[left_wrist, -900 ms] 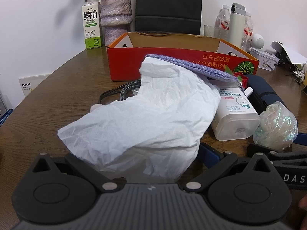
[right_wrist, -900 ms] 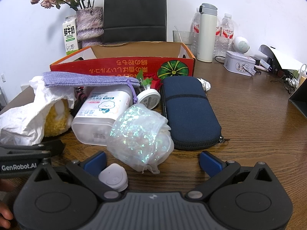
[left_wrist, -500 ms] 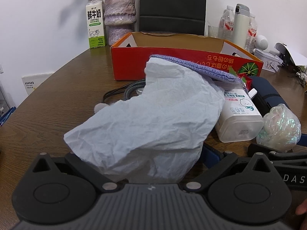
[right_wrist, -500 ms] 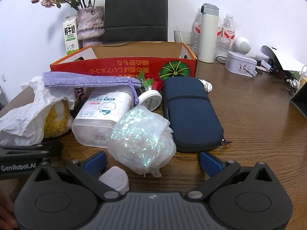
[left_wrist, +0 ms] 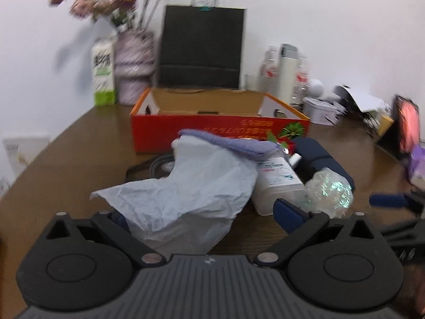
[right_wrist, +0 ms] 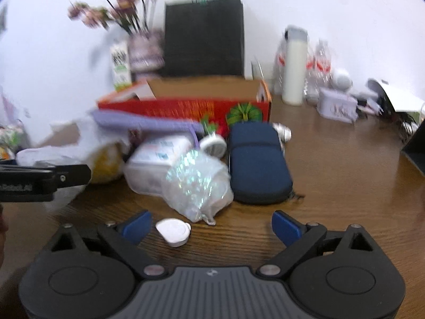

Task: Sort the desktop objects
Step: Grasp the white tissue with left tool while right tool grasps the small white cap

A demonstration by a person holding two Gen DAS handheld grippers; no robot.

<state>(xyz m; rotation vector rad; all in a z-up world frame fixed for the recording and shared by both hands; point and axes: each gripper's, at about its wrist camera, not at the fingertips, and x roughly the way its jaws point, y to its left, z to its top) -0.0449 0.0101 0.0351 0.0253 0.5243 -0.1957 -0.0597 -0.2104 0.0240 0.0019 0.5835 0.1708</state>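
Desktop clutter sits heaped on the brown wood-grain table (right_wrist: 345,186), right in front of both grippers. Nearest the right gripper (right_wrist: 211,224) — its blue-padded jaws spread wide and gripping nothing — a small white round-cornered case (right_wrist: 174,232) lies on the wood just inside the left pad. Just beyond it slumps a crinkly iridescent plastic pouch (right_wrist: 198,183), leaning against a translucent white wipes tub (right_wrist: 154,164) on one side and lying beside a long navy zip case (right_wrist: 256,162) on the other. A small white round cap (right_wrist: 213,145) peeks out behind the pouch.

The left gripper (left_wrist: 202,212) is opened just as wide, holding nothing; a crumpled white paper sheet (left_wrist: 186,188) spills forward between its fingers, hiding the left pad, though I can't tell whether it touches either one. From the right wrist view, something yellow and rounded (right_wrist: 106,164) shows under that paper. A lilac knitted cloth (left_wrist: 231,142) drapes over the top of the heap, and a dark coiled cable (left_wrist: 156,163) lies behind the paper.

Further back stands an open red cardboard tray (left_wrist: 212,130) printed with a green pumpkin. Behind it, along the wall — a green-and-white milk carton (left_wrist: 103,77), a mottled purple vase of dried flowers (left_wrist: 134,66), a black paper carrier bag (left_wrist: 202,47), a cream flask (right_wrist: 293,66) and clear water bottles (right_wrist: 316,69).
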